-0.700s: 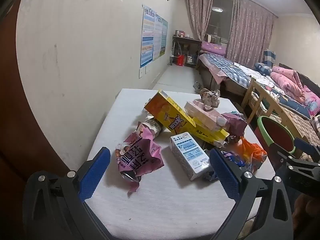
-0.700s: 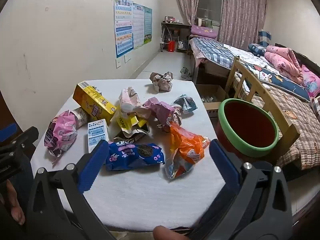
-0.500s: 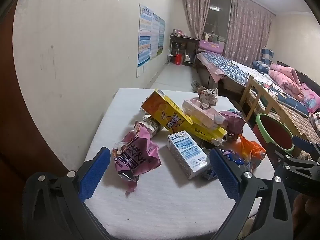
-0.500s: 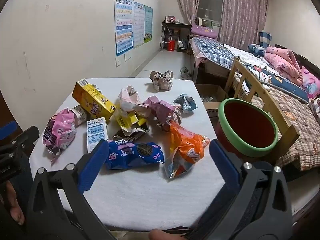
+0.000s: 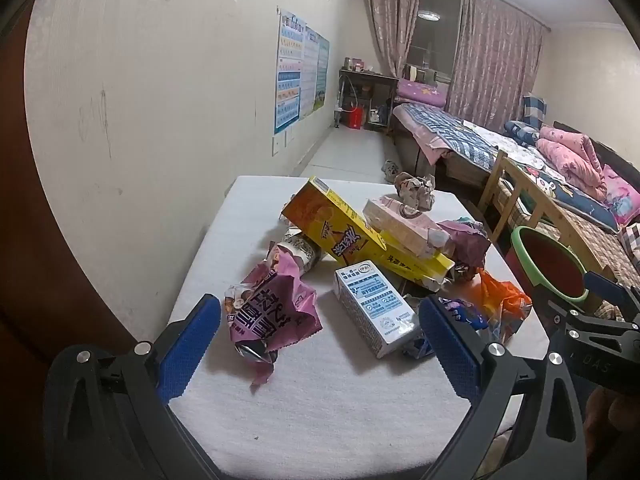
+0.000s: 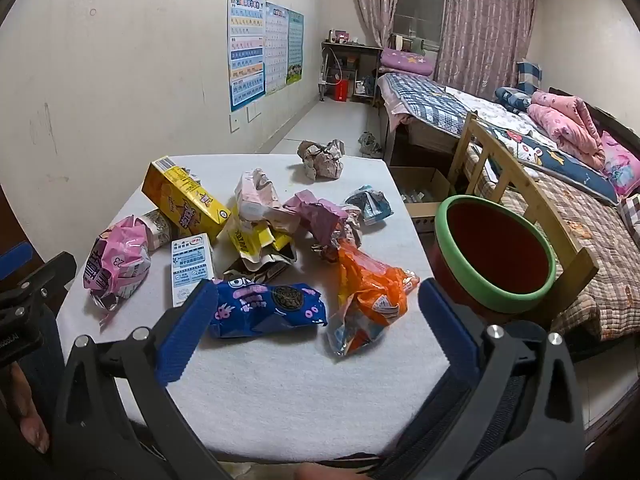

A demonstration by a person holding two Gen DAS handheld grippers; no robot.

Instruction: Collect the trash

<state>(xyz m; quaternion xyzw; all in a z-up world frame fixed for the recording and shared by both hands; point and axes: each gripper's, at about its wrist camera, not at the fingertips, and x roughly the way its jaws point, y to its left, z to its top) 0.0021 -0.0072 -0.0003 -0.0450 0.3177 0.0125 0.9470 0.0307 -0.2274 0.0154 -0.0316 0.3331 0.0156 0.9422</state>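
Milk carton [image 5: 373, 309] nearer wide-open left hand-held gripper [image 5: 320, 354]; cardboard box [image 6: 420, 192] only in right view, right hand-held gripper [image 6: 312, 330] wide.

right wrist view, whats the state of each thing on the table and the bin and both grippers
left gripper: open, empty
right gripper: open, empty
yellow box: tilted, propped on other trash
milk carton: lying flat
blue cookie wrapper: lying, puffy
orange bag: crumpled, torn open
pink bag: crumpled
paper ball: crumpled, apart from pile
bin: upright, looks empty
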